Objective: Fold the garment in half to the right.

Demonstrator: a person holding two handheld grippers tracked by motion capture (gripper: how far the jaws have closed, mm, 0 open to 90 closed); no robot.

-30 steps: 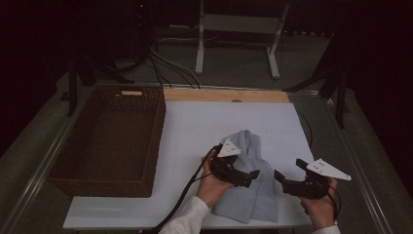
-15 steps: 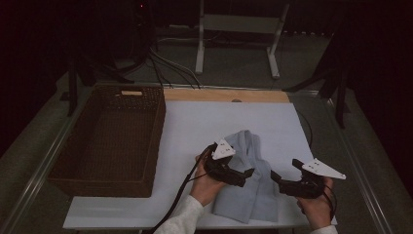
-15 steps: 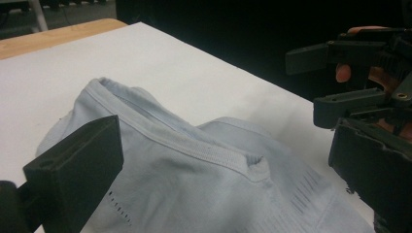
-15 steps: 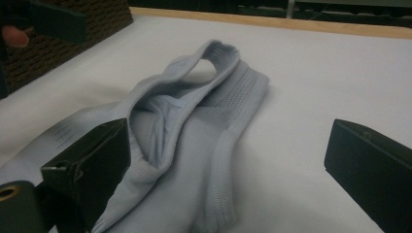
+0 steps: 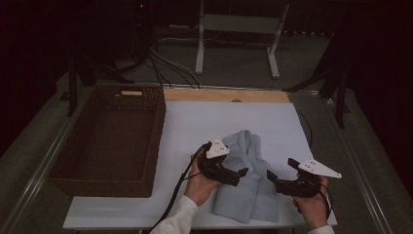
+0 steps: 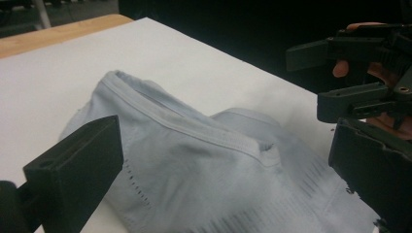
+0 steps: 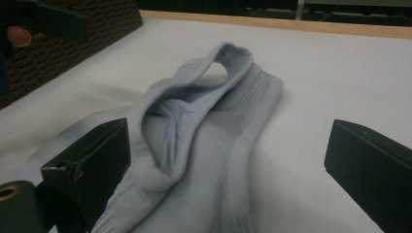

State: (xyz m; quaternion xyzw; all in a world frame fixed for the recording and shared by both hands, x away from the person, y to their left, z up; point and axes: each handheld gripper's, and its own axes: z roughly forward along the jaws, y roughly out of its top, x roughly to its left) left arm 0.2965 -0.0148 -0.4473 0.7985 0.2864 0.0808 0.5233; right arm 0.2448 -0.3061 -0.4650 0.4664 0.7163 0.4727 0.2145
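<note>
Two hand-held grippers flank a pale blue garment (image 5: pixel 248 178) that lies crumpled on the white table (image 5: pixel 195 126), in the lower centre of the high view. The left hand-held gripper (image 5: pixel 241 174) sits at the garment's left edge, pointing right across the cloth; in its own view its jaws stand wide apart with the fabric (image 6: pixel 204 170) between them, gripping nothing. The right hand-held gripper (image 5: pixel 271 179) sits at the garment's right edge, pointing left, jaws likewise spread and holding nothing; its own view shows the ribbed neckline (image 7: pixel 194 126) lying between them. The two tips face each other, near but apart, over the lower half of the garment. A brown wicker basket (image 5: pixel 63 165) occupies the left of the high view, beside the white sheet and well apart from the garment.
</note>
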